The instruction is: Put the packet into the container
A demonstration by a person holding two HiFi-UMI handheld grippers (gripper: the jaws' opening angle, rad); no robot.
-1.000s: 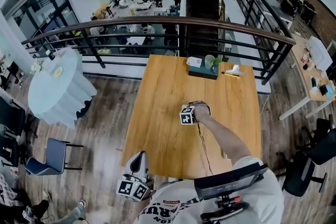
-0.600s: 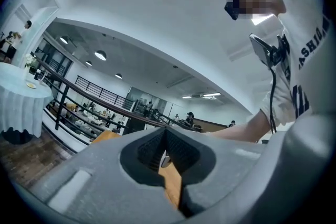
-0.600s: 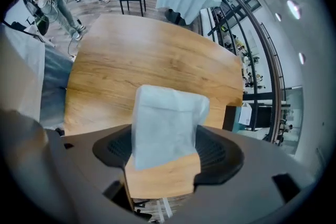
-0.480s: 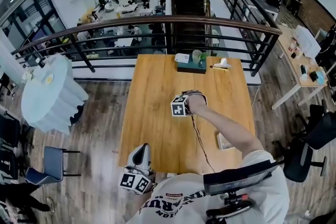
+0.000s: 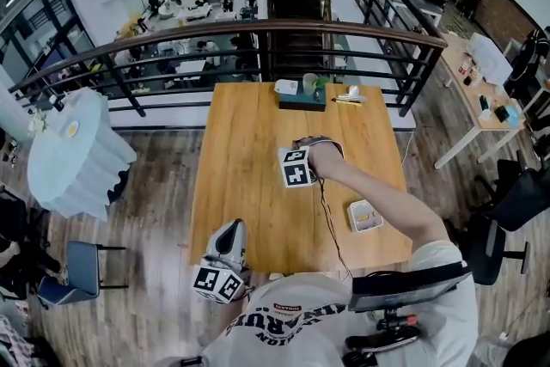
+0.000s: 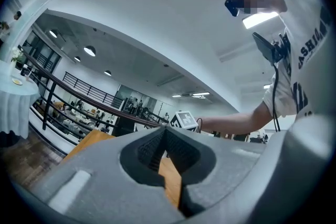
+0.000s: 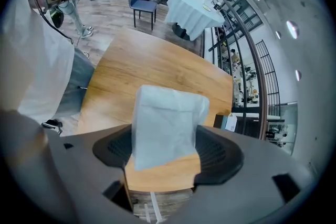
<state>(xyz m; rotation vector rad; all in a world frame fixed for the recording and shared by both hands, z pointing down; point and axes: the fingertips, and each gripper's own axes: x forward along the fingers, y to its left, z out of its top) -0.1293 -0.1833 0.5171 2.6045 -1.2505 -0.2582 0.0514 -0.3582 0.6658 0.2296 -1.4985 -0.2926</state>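
Above the wooden desk (image 5: 249,185), our right gripper's (image 7: 167,152) fingers (image 7: 220,155) clamp the packet (image 7: 168,123), which we should centre over the container (image 5: 365,216) before releasing, while our left gripper (image 5: 229,243) sits closed and empty.

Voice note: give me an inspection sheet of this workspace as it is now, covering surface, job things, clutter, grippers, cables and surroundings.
Surface: wooden table.
Job's things: white packet held in the right gripper; small container on the table's near right part, apart from the packet.
Clutter: teal tray with a cup and small white items at the far edge.
Grippers: right gripper shut on the packet, above the table; left gripper jaws together, empty, off the near left corner.
Cables: black cable along the right forearm.
Surroundings: railing, cloth-covered round table, chair.
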